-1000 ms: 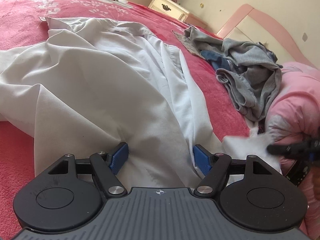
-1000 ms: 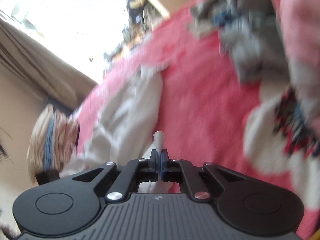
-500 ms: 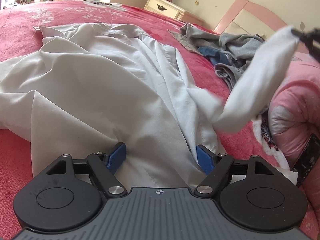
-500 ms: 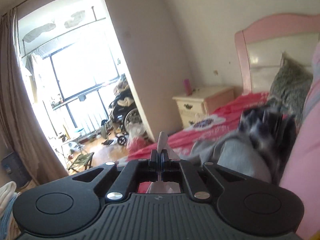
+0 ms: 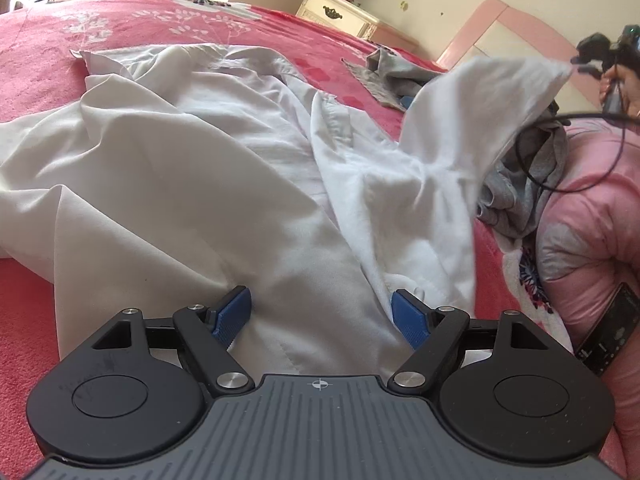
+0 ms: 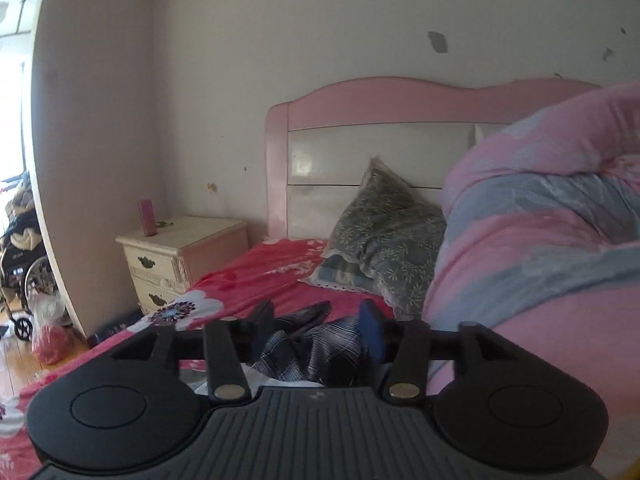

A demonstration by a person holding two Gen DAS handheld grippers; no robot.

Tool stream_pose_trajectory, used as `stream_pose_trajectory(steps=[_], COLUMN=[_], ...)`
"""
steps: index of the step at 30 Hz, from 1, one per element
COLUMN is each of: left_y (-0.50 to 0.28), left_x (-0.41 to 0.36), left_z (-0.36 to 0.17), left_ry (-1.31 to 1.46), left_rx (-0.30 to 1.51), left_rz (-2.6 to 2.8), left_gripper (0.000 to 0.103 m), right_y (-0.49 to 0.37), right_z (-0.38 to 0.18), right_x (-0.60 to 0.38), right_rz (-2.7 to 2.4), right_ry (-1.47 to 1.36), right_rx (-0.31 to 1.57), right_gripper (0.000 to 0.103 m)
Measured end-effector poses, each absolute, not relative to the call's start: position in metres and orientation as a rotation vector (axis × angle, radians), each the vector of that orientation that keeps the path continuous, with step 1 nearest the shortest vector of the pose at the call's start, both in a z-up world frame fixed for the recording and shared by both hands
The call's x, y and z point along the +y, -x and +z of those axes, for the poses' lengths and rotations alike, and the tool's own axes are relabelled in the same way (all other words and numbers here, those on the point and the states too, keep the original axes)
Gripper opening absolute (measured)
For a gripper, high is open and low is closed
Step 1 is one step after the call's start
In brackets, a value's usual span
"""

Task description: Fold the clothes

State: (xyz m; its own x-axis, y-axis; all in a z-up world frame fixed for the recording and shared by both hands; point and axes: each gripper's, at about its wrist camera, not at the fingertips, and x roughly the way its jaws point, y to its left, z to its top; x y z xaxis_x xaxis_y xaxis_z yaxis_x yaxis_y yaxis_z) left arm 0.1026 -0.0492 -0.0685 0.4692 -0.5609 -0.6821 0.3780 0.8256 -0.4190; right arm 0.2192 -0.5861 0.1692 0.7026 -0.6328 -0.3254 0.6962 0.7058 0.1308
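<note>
Lying crumpled across the middle of the left wrist frame, the loose white cotton shirt (image 5: 192, 184) spreads over the red floral bedspread (image 5: 52, 60). Left gripper (image 5: 320, 312), lower centre, has its blue-padded fingers (image 5: 234, 312) set wide apart, resting on the shirt's near hem with cloth between them but nothing pinched. One white sleeve (image 5: 472, 108) is raised into the upper right of that frame, its tip up beside the right gripper (image 5: 596, 56), seen small and dark at the far right edge; whether they touch cannot be told there. A grey knit garment heap (image 5: 532, 184) sits right of centre, partly behind the sleeve, against a pink quilted duvet (image 5: 592, 216). A cream bedside cabinet (image 5: 340, 12) stands at top centre.

Right wrist view: right gripper (image 6: 316, 328) stands with fingers spread, nothing between them. A dark plaid cloth (image 6: 312, 352) lies beyond the fingers. Pink headboard (image 6: 380, 96) upper centre, grey patterned pillow (image 6: 388, 236) below it.
</note>
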Motion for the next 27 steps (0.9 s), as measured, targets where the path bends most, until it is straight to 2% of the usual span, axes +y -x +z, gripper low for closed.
stream_pose_trajectory(steps=[12, 21, 27], left_y=[-0.096, -0.066, -0.043], left_x=[-0.025, 0.02, 0.046], left_z=[-0.032, -0.001, -0.004], left_ry=[0.334, 0.351, 0.312], left_rx=[0.872, 0.854, 0.896], left_rz=[-0.607, -0.561, -0.513], left_gripper=[0.078, 0.078, 0.078], right_y=[-0.093, -0.061, -0.042], right_z=[0.217, 0.135, 0.062], right_x=[-0.473, -0.364, -0.337], right_rz=[-0.134, 0.309, 0.332], right_ry=[-0.344, -0.315, -0.268], right_rx=[0.164, 0.477, 0.855], right_gripper=[0.056, 0.055, 0.054])
